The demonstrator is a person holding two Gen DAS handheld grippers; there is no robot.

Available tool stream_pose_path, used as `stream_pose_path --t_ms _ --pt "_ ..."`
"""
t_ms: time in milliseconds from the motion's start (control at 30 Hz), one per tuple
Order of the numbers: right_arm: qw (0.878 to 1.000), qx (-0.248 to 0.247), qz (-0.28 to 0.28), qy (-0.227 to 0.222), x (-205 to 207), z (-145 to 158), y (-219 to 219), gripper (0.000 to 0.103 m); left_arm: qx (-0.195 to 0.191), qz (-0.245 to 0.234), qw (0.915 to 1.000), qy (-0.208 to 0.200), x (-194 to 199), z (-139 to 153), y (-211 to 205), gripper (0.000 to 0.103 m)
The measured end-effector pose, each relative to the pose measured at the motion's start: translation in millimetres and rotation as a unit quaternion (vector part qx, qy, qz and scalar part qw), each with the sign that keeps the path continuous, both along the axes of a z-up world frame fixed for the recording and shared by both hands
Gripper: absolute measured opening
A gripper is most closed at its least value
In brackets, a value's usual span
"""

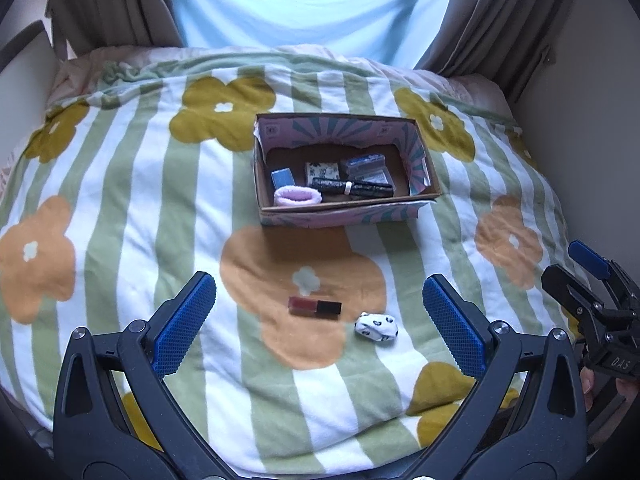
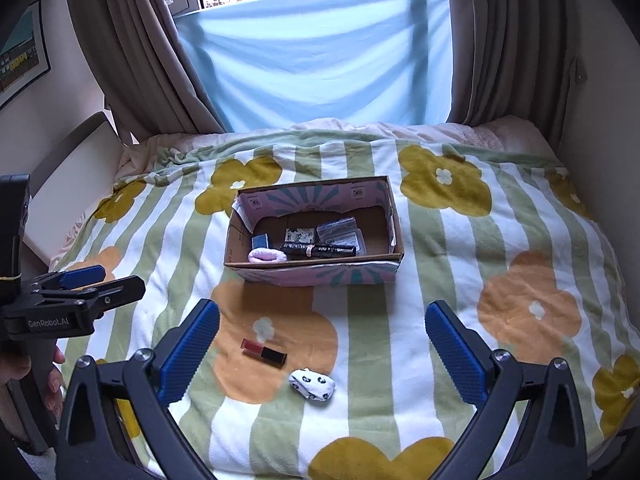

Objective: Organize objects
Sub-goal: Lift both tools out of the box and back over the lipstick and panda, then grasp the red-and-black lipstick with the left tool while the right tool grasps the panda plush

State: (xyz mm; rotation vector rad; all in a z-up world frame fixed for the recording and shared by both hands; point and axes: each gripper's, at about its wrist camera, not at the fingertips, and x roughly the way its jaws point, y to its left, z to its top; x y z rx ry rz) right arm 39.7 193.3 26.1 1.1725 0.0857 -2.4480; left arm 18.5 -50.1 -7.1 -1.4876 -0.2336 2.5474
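An open cardboard box (image 1: 344, 212) (image 2: 312, 274) stands mid-bed. It holds a pink fluffy band (image 1: 298, 195), a black tube (image 1: 352, 188), a blue box (image 1: 283, 179) and small packets. On the blanket in front lie a red-and-black lipstick (image 1: 315, 307) (image 2: 264, 351) and a white rolled sock with black spots (image 1: 377, 327) (image 2: 313, 385). My left gripper (image 1: 320, 320) is open and empty, above the lipstick and sock. My right gripper (image 2: 322, 344) is open and empty, with both items between its fingers in view.
A floral striped blanket (image 1: 120, 200) covers the bed. Curtains (image 2: 132, 60) and a blue sheet (image 2: 320, 52) hang behind it. A headboard (image 2: 76, 184) is at left. The right gripper shows in the left wrist view (image 1: 600, 300); the left gripper shows in the right wrist view (image 2: 80, 292).
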Motion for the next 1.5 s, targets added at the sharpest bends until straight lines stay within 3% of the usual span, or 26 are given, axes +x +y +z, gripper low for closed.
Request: stream_pose_path --t_ms 267,467,667,867,1033,1200,1300,1500 --pt "0.998 0.038 0.048 -0.015 11.8 -95.3 -23.8 0.102 0.017 -0.027 0.9984 -0.047 -23.2 -95.3 12.3 0.103" --pt "0.997 0.063 0.051 -0.020 18.2 -162.8 -35.4 0.101 0.010 -0.047 0.9960 -0.075 -40.5 -175.9 28.1 0.103" --pt "0.996 0.072 0.048 -0.029 12.1 -212.1 -45.2 0.095 0.018 -0.062 0.9930 -0.099 -45.3 -234.8 45.6 0.102" --pt "0.996 0.074 0.032 -0.037 4.7 -244.4 -49.2 0.095 0.010 -0.074 0.9916 -0.106 -52.7 -268.2 59.5 0.101" --pt "0.995 0.075 0.031 -0.051 -1.7 -259.7 -52.9 0.084 -0.004 -0.072 0.9892 -0.127 -60.2 -290.5 67.9 0.098" --pt "0.994 0.081 0.040 -0.061 -2.2 -270.4 -57.1 0.074 -0.006 -0.071 0.9901 -0.121 -61.9 -294.8 74.0 0.097" --pt "0.993 0.084 0.042 -0.068 -2.4 -275.3 -58.0 0.071 -0.012 -0.072 0.9900 -0.121 -63.1 -296.3 75.9 0.089" --pt "0.993 0.073 0.046 -0.079 -4.9 -279.2 -56.0 0.063 -0.023 -0.081 0.9892 -0.120 -64.2 -298.9 79.3 0.084"
